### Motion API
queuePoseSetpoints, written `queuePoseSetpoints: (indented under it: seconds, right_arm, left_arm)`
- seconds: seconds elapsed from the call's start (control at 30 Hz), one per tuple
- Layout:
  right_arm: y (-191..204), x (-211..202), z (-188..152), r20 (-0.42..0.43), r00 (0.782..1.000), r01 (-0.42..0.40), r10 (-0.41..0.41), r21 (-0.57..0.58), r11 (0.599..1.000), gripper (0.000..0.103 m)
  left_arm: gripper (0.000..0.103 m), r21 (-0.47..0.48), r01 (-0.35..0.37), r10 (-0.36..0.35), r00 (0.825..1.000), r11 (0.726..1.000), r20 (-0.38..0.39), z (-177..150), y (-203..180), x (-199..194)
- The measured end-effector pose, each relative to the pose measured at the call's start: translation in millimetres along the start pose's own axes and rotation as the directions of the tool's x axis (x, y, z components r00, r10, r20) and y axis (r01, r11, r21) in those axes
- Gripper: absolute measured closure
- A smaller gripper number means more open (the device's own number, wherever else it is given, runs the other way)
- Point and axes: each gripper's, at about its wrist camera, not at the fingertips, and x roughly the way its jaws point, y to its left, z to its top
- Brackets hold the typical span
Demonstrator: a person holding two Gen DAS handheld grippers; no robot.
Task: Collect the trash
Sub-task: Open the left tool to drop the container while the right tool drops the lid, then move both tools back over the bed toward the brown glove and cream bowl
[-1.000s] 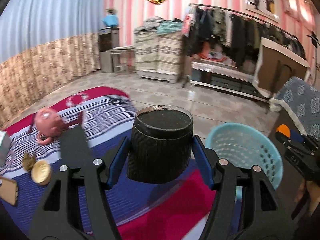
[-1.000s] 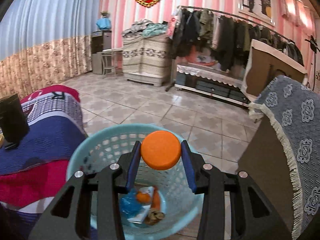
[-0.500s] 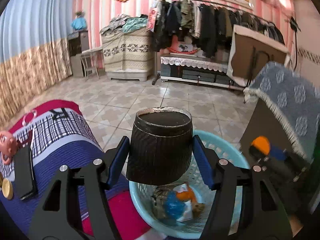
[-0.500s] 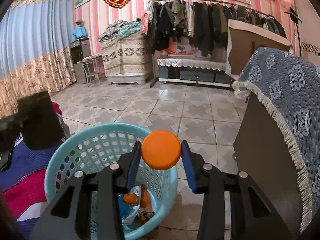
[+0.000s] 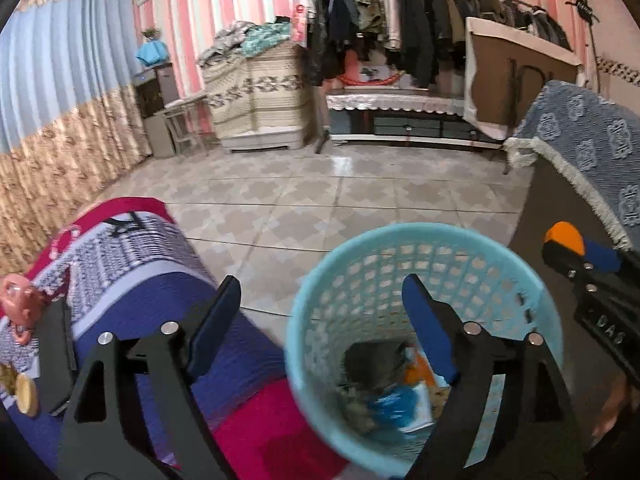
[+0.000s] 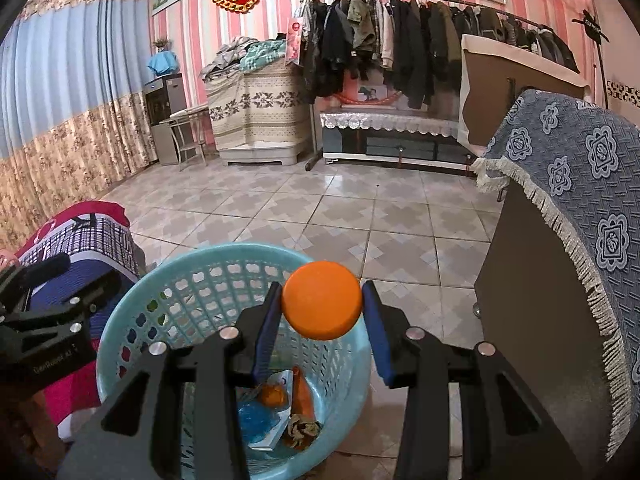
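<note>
A light blue plastic basket (image 5: 400,240) stands on the floor beside the bed; it also shows in the right wrist view (image 6: 168,276). My left gripper (image 5: 320,320) is open and empty over the basket's left rim. A dark ribbed cup (image 5: 374,364) lies blurred inside the basket among wrappers. My right gripper (image 6: 322,312) is shut on an orange round lid (image 6: 322,306) and holds it above the basket's far right rim. The lid also shows at the right of the left wrist view (image 5: 564,238).
A bed with a striped blue and red blanket (image 5: 160,280) lies left of the basket, with a pink toy (image 5: 20,300) and a dark phone (image 5: 56,352) on it. A cabinet draped in blue cloth (image 6: 560,200) stands right. Tiled floor (image 6: 320,208) lies beyond.
My left gripper opened and the dark cup dropped into the basket. My right gripper still holds the orange lid and has shifted slightly over the basket.
</note>
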Motion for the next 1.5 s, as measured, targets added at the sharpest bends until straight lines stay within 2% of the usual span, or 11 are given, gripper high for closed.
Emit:
queuePoseSetpoints:
  seconds: [0.13,0.37,0.4,0.43,0.5,0.63,0.73,1.17,1.33,1.5]
  right_arm:
    - [14.1,-0.1,-2.0,-0.004,1.000,-0.024,0.024,-0.024,0.999,0.062]
    - [36.2,5.5,-6.5,-0.021,0.998,-0.065,0.064,-0.046,0.997,0.062]
    - [39.8,5.2,-7.1,-0.014,0.997,-0.075,0.074,-0.050,0.996,0.057]
    - [43.1,4.5,-6.7,-0.009,0.997,-0.074,0.073,-0.061,0.995,0.046]
    - [47.0,0.0,-6.2,0.012,0.998,-0.062,0.064,-0.077,0.995,0.033]
    - [46.1,-4.4,-3.7,0.033,0.998,-0.051,0.054,-0.075,0.996,0.018]
    - [44.4,-4.6,-3.1,0.034,0.998,-0.043,0.046,-0.071,0.997,0.014]
    - [53.7,-6.8,-3.4,0.039,0.998,-0.042,0.045,-0.073,0.996,0.012]
    - [70.5,-7.8,-8.0,0.033,0.996,-0.074,0.077,-0.100,0.992,0.012]
    - [101.5,-13.2,-12.2,0.031,0.992,-0.116,0.123,-0.172,0.978,0.012]
  left_arm:
    - [0.014,-0.060,-0.041,0.041,0.999,0.997,0.000,0.9,25.4,-8.0]
    - [0.012,-0.161,-0.056,0.056,0.998,0.985,-0.006,6.1,56.2,-9.1]
    - [0.012,-0.166,-0.057,0.056,0.998,0.984,-0.007,6.6,58.0,-8.9]
    - [0.012,-0.168,-0.059,0.058,0.998,0.984,-0.006,6.5,59.0,-9.2]
    - [0.012,-0.169,-0.063,0.064,0.998,0.984,0.000,7.8,58.4,-10.6]
    - [0.010,-0.169,-0.063,0.065,0.998,0.984,0.004,7.6,59.2,-11.8]
    - [0.010,-0.166,-0.067,0.068,0.998,0.984,0.002,7.8,59.2,-12.0]
    - [0.006,-0.214,-0.086,0.093,0.995,0.973,0.023,10.4,79.9,-33.8]
    - [0.006,-0.239,-0.094,0.102,0.994,0.967,0.024,7.5,105.8,-58.1]
    - [0.006,-0.265,-0.167,0.182,0.983,0.950,0.034,-5.2,150.8,-83.3]
